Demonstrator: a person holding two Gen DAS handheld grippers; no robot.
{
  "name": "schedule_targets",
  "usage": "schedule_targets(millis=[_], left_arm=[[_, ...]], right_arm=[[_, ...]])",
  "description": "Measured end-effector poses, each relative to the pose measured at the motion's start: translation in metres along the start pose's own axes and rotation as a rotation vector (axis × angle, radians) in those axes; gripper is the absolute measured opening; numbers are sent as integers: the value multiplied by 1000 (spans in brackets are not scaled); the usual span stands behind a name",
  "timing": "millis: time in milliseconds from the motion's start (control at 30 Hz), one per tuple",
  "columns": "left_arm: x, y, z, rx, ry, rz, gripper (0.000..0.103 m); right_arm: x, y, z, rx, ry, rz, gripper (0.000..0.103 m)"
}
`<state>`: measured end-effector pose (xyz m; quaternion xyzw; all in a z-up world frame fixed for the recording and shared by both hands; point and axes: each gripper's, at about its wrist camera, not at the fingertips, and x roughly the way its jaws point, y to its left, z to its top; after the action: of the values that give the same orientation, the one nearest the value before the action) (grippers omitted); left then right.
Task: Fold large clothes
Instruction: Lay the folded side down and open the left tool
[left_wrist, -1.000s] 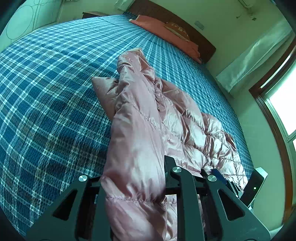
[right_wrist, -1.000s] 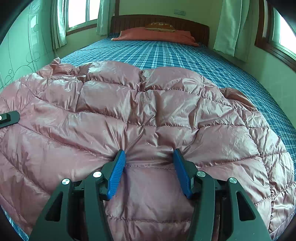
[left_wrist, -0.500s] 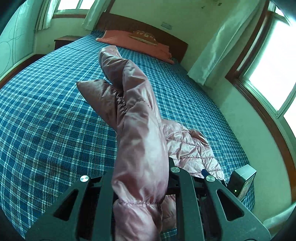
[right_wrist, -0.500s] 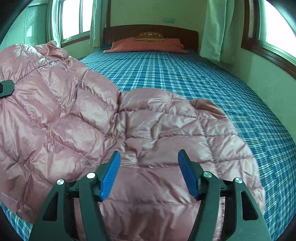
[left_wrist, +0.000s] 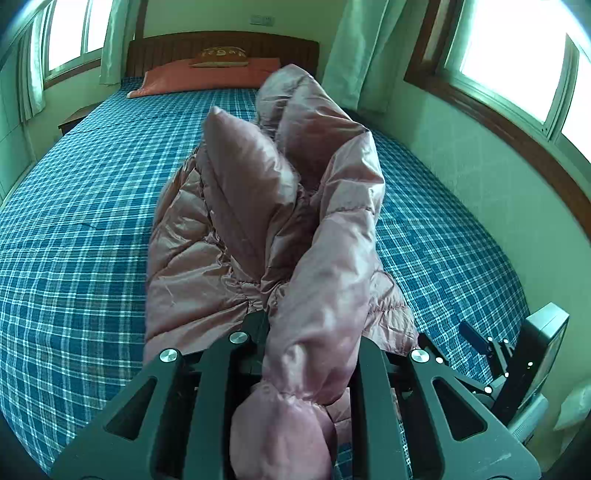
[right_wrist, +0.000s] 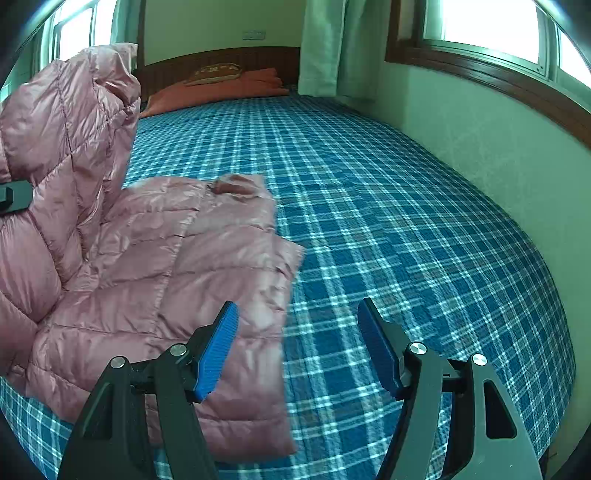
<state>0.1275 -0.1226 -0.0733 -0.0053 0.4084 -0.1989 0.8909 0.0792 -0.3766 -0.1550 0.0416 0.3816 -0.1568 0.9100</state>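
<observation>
Jaws of left gripper (left_wrist: 310, 354) clamp the shiny pink quilted down jacket (left_wrist: 258, 206); right gripper (right_wrist: 297, 347) jaws spread, empty, above blue plaid bed (right_wrist: 406, 221).

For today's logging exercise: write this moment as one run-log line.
left gripper: shut on pink puffer jacket | right gripper: open, empty

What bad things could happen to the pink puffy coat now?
1. The left tool pinches only one slippery sleeve while much of the coat hangs from it, so the sleeve might slide out.
2. The right tool is open and holds nothing, so the part lying on the bed could drag and bunch up instead of folding neatly.
</observation>
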Motion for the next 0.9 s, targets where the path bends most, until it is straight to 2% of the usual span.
schedule_targets(millis=[133, 300, 467, 700, 900], left_arm=[[36, -37, -10, 36, 66, 23, 15], [76, -66, -28, 68, 135, 63, 15], [92, -82, -45, 123, 123, 125, 15], [103, -89, -54, 141, 109, 159, 15], [100, -99, -58, 197, 82, 204, 16]], right_arm=[[9, -33, -5, 38, 31, -38, 66], [17, -58, -20, 73, 62, -79, 66], [21, -69, -24, 97, 72, -92, 66], [27, -68, -28, 102, 95, -84, 66], [31, -66, -31, 97, 109, -88, 66]])
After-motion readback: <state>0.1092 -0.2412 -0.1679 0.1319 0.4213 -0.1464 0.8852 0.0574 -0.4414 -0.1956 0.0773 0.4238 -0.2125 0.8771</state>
